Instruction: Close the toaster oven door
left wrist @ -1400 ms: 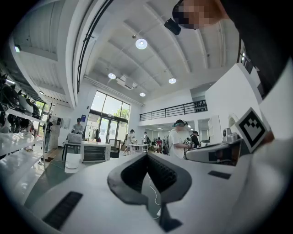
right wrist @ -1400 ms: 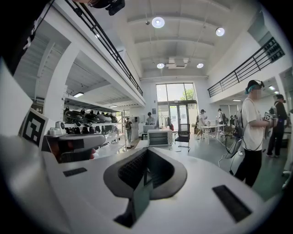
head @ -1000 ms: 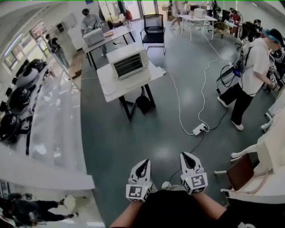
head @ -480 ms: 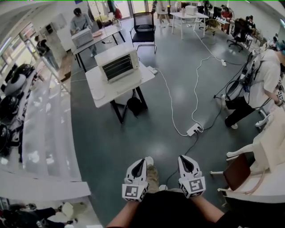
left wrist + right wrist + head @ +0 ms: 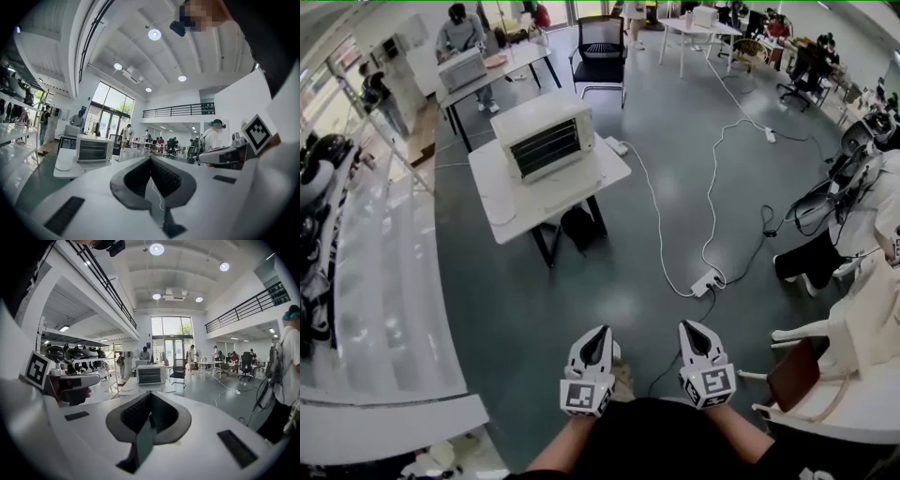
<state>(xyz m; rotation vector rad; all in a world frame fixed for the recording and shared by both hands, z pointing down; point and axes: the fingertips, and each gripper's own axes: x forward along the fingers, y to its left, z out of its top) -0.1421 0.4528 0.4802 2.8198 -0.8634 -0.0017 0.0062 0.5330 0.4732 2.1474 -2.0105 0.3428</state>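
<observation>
**Desk:** So, what do we count on the floor?

**Photographer:** Two grippers, held low and side by side above the grey floor: the left gripper [image 5: 599, 331] and the right gripper [image 5: 692, 327]. Both pairs of jaws are pressed together with nothing between them. One toaster oven [image 5: 546, 136] sits on one white table [image 5: 520, 211], well apart from the grippers, up-frame and a little left. One black chair [image 5: 602, 47] stands behind it. One power strip [image 5: 706, 281] lies on the floor, and a white cable [image 5: 659, 220] runs from it toward the table. A similar boxy appliance [image 5: 461, 67] rests on a farther table [image 5: 520, 58], with one person [image 5: 459, 28] bent over it.

**Desk:** Anything changed from a second ago?

**Photographer:** The oven's table fills more of the head view and sits lower in it. The person in white at right [image 5: 874, 230] has slid to the frame's edge. The grippers keep their places, jaws as tight as before.

**Desk:** And the oven itself?

**Photographer:** A cream box with its front turned toward the camera and a dark window crossed by horizontal bars. From this far I can't tell whether the door hangs down or stands up.
</observation>
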